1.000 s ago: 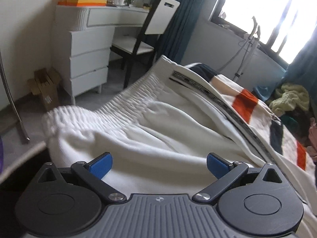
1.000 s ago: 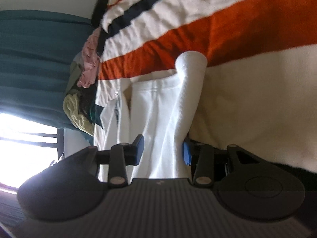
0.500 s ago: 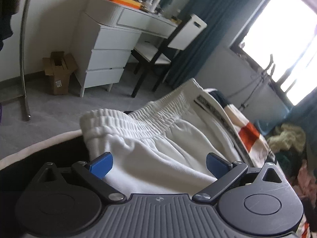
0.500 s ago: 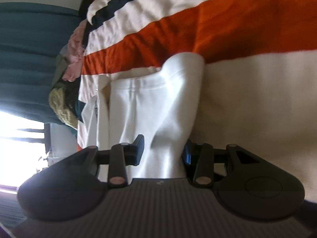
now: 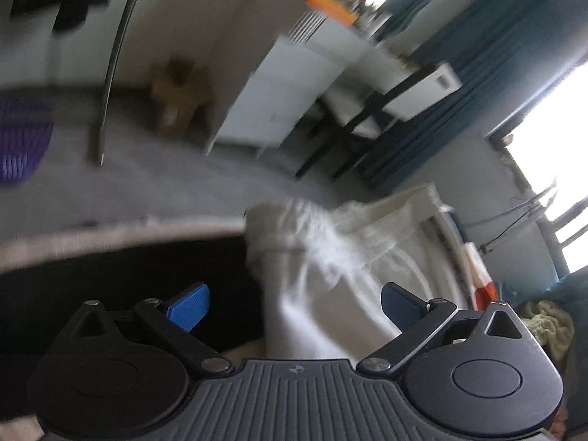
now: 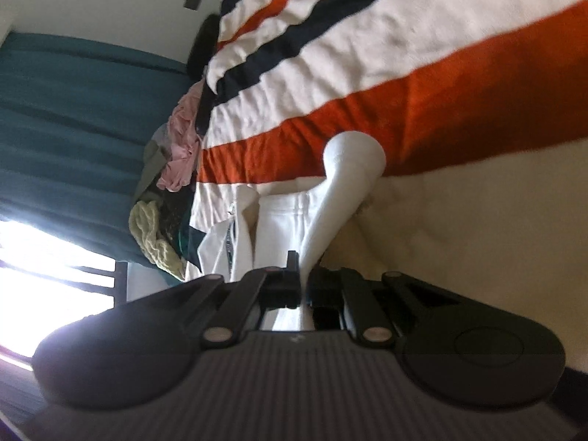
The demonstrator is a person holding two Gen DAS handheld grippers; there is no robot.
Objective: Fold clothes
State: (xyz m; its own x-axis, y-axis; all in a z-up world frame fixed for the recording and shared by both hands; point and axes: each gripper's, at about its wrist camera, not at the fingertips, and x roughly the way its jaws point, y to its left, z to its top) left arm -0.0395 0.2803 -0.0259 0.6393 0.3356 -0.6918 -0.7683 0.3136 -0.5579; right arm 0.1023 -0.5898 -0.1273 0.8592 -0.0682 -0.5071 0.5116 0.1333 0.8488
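The right gripper is clenched on a fold of the white trousers, which run toward twelve o'clock over the striped blanket; the left gripper is released, jaws wide, the trousers' waistband beyond; a dresser farther off.

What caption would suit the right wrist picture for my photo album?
The right gripper pinches a fold of white trousers lying on a striped blanket.
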